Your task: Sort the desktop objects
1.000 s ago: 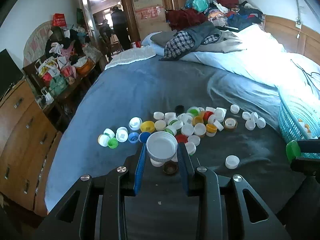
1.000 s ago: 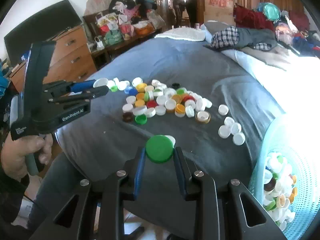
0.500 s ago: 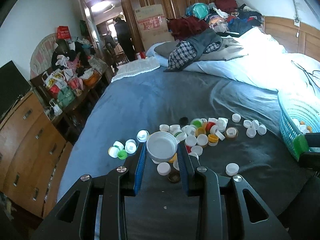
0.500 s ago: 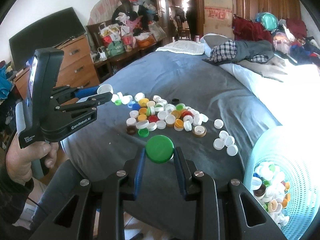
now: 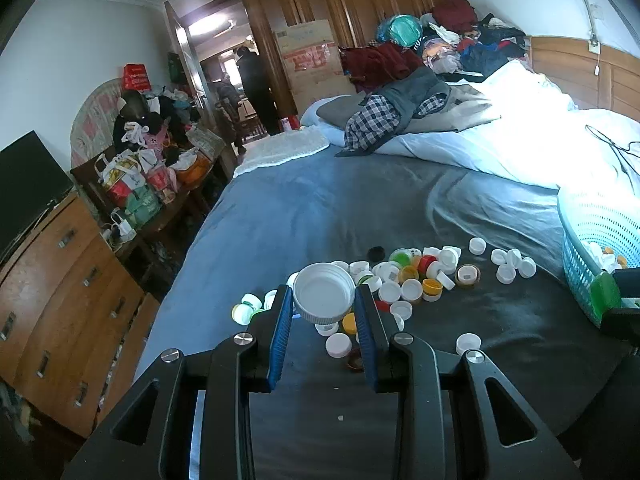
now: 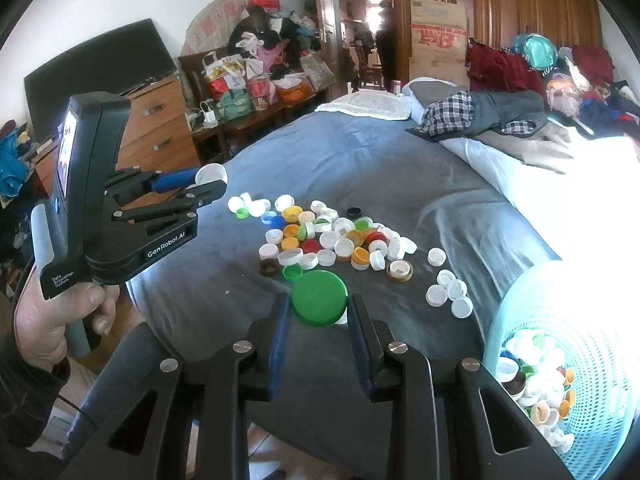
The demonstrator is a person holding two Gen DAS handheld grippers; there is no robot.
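Observation:
My left gripper (image 5: 323, 300) is shut on a large white cap (image 5: 323, 291), held above the grey bedspread; it also shows in the right wrist view (image 6: 208, 184) at the left. My right gripper (image 6: 318, 306) is shut on a large green cap (image 6: 318, 298), also visible at the right edge of the left wrist view (image 5: 605, 295). A pile of many coloured bottle caps (image 6: 336, 240) lies on the bed ahead of both grippers. A turquoise mesh basket (image 6: 592, 344) holding several caps stands at the right; in the left wrist view its wall (image 5: 596, 232) shows.
The bed carries a white duvet (image 5: 520, 148) and clothes (image 5: 396, 112) at the far side. A wooden dresser (image 5: 60, 300) and a cluttered table (image 5: 152, 184) stand left of the bed. A few loose white caps (image 6: 448, 294) lie near the basket.
Both grippers have lifted and drawn back from the cap pile, each still holding its cap. The right gripper has moved nearer the basket.

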